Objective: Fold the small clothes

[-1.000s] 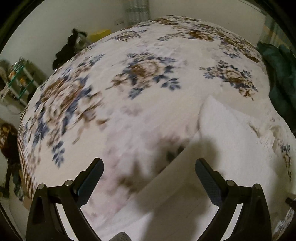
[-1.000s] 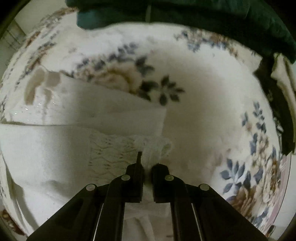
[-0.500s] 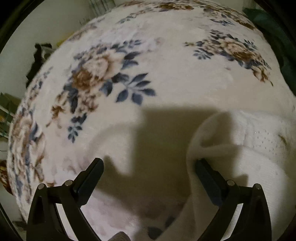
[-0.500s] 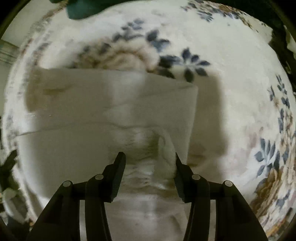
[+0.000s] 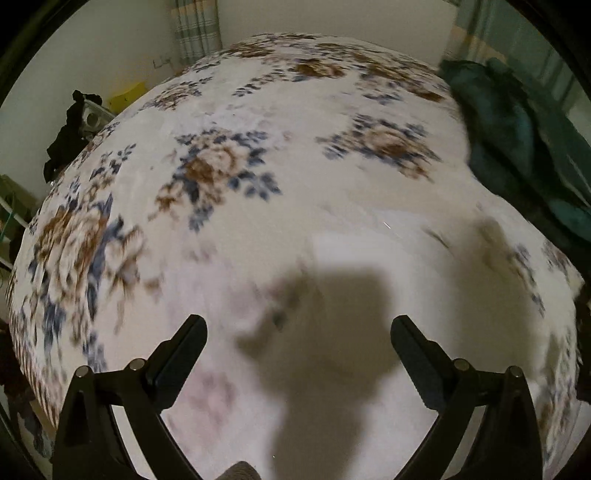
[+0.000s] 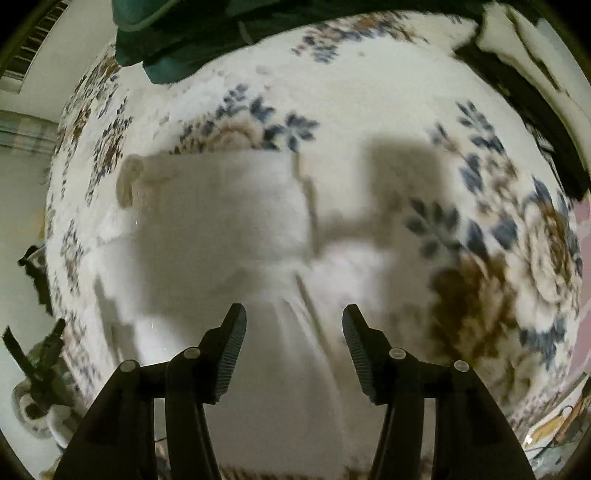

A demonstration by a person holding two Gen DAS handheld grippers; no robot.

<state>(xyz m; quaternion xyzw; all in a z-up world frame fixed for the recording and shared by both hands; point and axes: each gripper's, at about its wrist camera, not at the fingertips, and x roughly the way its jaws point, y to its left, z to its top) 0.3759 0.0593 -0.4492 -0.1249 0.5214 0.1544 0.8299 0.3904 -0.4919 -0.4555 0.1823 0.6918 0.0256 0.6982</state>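
Note:
A small white garment (image 6: 221,221) lies folded flat on the floral blanket (image 6: 369,92), blurred by motion. My right gripper (image 6: 293,314) hangs above its near part; the jaws are opening, and the cloth lies below them, not pinched. In the left wrist view the same white garment (image 5: 406,254) shows as a pale patch ahead and to the right on the blanket (image 5: 221,166). My left gripper (image 5: 298,325) stands wide open above the blanket, with only its own shadow beneath it.
A heap of dark green fabric (image 5: 517,147) sits at the blanket's far right edge, also in the right wrist view (image 6: 192,33). Dark clothing (image 5: 70,129) and a yellow object (image 5: 127,94) lie beyond the left edge. White and black items (image 6: 517,44) sit at the upper right.
The right gripper was shut on the garment's lacy edge, then let go, opened and rose away from it. The left gripper stayed open and swung across the blanket.

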